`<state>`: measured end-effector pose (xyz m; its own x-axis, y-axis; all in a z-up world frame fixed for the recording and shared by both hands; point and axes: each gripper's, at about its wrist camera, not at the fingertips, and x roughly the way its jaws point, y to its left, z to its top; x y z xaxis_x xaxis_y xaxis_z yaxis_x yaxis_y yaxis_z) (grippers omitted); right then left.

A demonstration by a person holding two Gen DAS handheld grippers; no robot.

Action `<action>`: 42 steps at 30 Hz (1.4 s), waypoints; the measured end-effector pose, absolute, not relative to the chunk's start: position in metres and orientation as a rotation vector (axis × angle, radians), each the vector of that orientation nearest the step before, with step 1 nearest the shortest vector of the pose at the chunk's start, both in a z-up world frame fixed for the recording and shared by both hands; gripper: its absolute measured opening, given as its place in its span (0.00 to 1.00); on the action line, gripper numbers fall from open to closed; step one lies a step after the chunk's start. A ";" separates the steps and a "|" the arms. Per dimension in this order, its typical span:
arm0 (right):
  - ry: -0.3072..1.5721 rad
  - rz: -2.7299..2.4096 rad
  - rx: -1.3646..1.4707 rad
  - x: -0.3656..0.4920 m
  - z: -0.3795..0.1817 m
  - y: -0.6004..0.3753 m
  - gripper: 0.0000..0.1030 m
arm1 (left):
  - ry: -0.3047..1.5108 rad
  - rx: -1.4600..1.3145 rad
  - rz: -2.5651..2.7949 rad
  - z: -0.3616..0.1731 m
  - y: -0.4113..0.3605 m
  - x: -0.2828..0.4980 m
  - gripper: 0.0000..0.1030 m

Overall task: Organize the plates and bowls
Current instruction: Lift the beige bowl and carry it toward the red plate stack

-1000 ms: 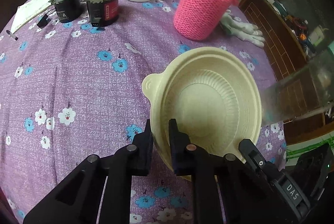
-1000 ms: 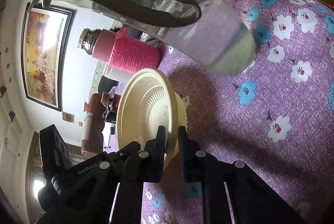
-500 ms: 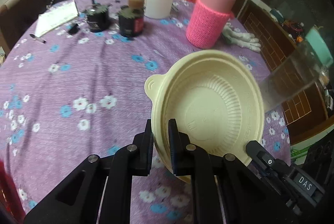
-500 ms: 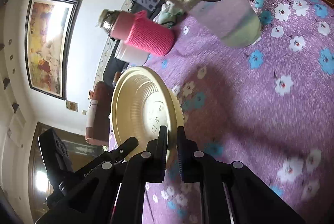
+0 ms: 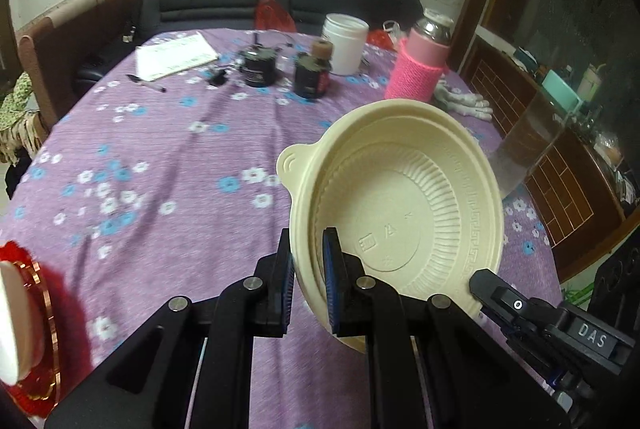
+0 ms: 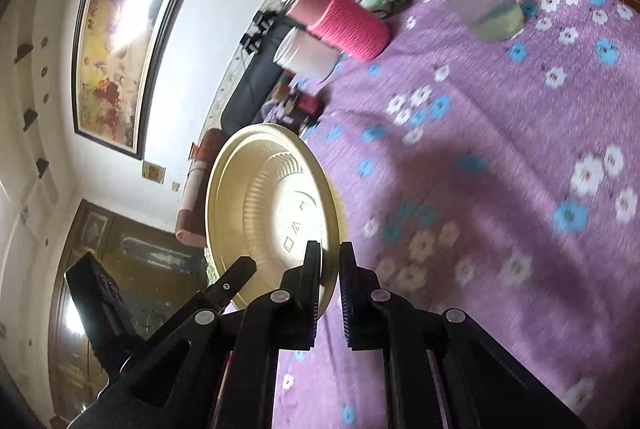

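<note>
The table (image 5: pixel 168 189), round and covered with a purple flowered cloth, takes most of both views, and no finished stack of plates or bowls shows on it — so I judge the task is in an early or middle stage, with the placing step not yet done. At the lower left edge of the left wrist view a red plate (image 5: pixel 40 329) with a gold rim lies on the cloth with something white on it; this may be the place for collecting, but I cannot tell.

The cream bowl (image 5: pixel 400 213) is held in the air above the table, tilted, near the side where the clear bottle (image 5: pixel 524 149) stands. It is a light disposable-looking bowl with a ribbed wall, a flat bottom with embossed marks, a patterned band under the rim and a small tab on the edge.

The left gripper (image 5: pixel 308 269) is closed on the rim near the tab — the right gripper (image 6: pixel 330 269) is closed on the opposite rim, one finger inside and one outside
</note>
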<state>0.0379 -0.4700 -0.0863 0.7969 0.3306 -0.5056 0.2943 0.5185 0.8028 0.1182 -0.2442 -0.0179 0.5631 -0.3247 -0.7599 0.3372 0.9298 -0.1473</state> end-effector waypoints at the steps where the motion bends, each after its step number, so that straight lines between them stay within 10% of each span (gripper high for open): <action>1: 0.685 0.030 1.047 0.037 -0.086 -0.465 0.09 | 0.889 0.011 -0.387 -0.017 -0.237 0.116 0.11; 42: 0.767 0.252 0.810 0.046 -0.028 -0.233 0.08 | 0.764 -0.178 -0.194 0.007 -0.009 0.070 0.11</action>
